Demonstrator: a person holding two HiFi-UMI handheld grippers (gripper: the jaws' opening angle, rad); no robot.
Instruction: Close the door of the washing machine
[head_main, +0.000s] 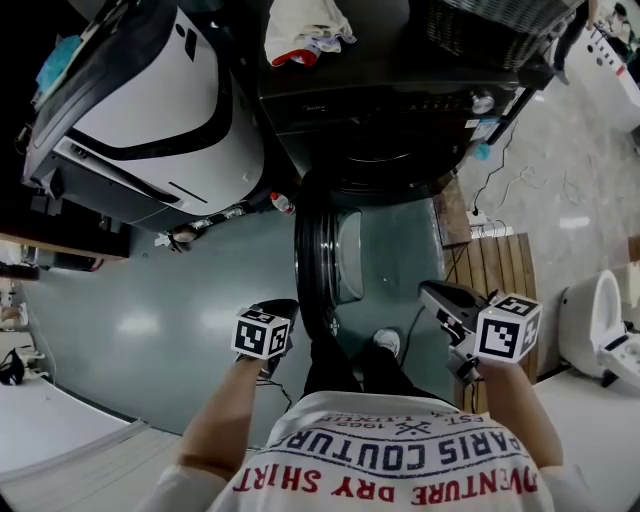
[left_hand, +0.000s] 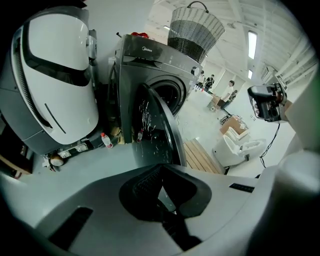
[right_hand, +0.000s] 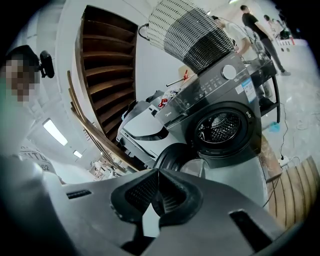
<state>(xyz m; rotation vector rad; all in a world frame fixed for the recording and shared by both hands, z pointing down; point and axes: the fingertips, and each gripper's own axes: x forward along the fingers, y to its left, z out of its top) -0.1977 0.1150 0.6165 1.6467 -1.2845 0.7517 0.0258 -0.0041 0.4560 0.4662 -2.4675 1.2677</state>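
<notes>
A dark front-loading washing machine (head_main: 400, 110) (left_hand: 150, 65) (right_hand: 220, 125) stands ahead with its drum open. Its round glass door (head_main: 318, 250) (left_hand: 160, 130) (right_hand: 177, 157) is swung out edge-on toward me. My left gripper (head_main: 288, 306) (left_hand: 160, 169) hangs just left of the door's near edge, jaws shut with nothing between them; I cannot tell whether it touches the door. My right gripper (head_main: 430, 293) (right_hand: 157, 173) is held right of the door and apart from it, also shut and empty.
A big white and grey machine (head_main: 150, 100) stands left of the washer. A wicker basket (head_main: 480, 30) and a cloth (head_main: 305, 30) lie on top of it. A wooden slat mat (head_main: 500, 270) and a white toilet (head_main: 600, 320) are at the right. A small bottle (head_main: 283, 203) stands by the washer's base.
</notes>
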